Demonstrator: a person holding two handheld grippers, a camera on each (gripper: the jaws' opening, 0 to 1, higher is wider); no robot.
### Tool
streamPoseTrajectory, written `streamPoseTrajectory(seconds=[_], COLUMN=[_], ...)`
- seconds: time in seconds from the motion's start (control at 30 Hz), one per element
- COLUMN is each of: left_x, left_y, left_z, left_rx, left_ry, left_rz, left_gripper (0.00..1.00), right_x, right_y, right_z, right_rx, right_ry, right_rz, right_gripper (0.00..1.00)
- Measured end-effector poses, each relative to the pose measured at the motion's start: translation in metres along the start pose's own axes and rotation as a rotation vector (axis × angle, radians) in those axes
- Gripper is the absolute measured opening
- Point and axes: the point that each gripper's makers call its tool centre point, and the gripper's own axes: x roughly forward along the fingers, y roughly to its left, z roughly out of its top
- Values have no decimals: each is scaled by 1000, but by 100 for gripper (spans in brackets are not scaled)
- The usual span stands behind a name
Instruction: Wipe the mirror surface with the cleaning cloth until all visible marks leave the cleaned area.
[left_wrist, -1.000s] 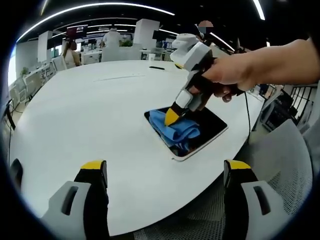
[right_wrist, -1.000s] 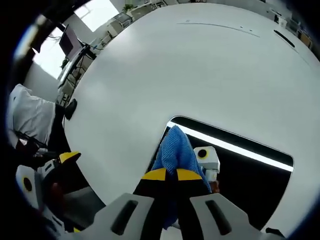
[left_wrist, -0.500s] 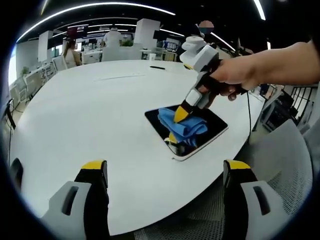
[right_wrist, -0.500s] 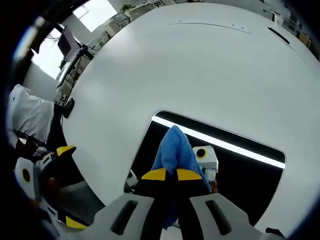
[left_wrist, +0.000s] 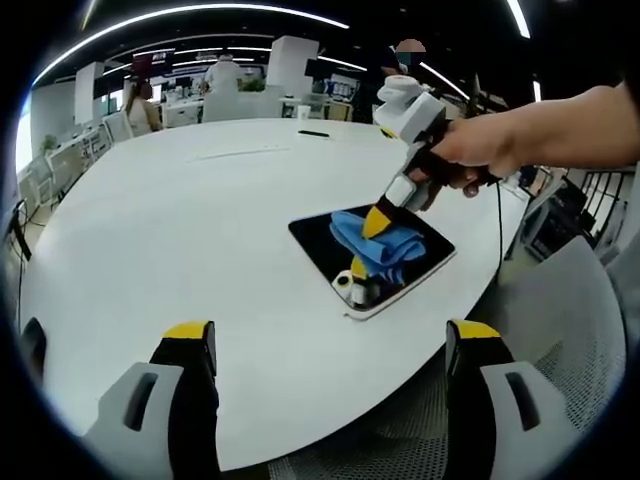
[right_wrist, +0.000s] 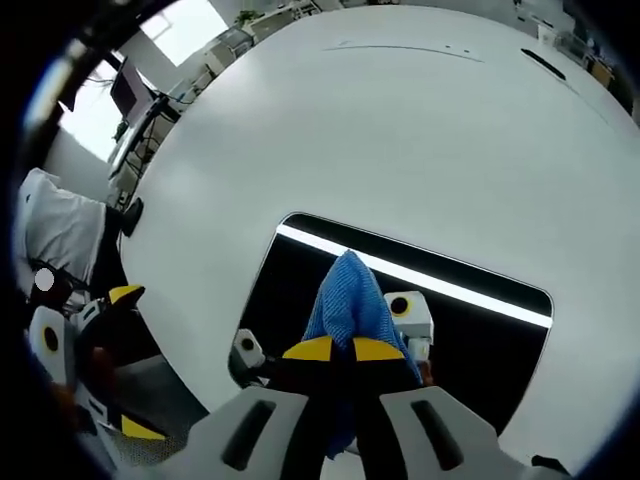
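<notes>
The right gripper (right_wrist: 333, 349) pinches the cloth (right_wrist: 350, 300) on the mirror (right_wrist: 480, 330); press flat and rub every spot, probably some left, while the left gripper (left_wrist: 330, 345) waits, spread wide.

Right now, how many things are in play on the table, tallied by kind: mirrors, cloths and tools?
Mirrors: 1, the mirror flat on the table.
Cloths: 1, the blue cloth pinched in the right tool.
Tools: 2, the right tool and the left tool, whose jaws stand wide apart.
Total: 4.
</notes>
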Motion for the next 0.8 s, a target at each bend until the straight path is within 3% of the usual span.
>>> streamPoseTrajectory(seconds=[0.8], left_x=[-1], left_y=[-2], left_z=[-2], left_rx=[3], left_ry=[10], left_rz=[-2], left_gripper=[92], right_x=[-15], right_y=[-45], right_z=[-13], right_rx=[39], right_ry=[-14], right_rz=[-16], right_gripper=[0])
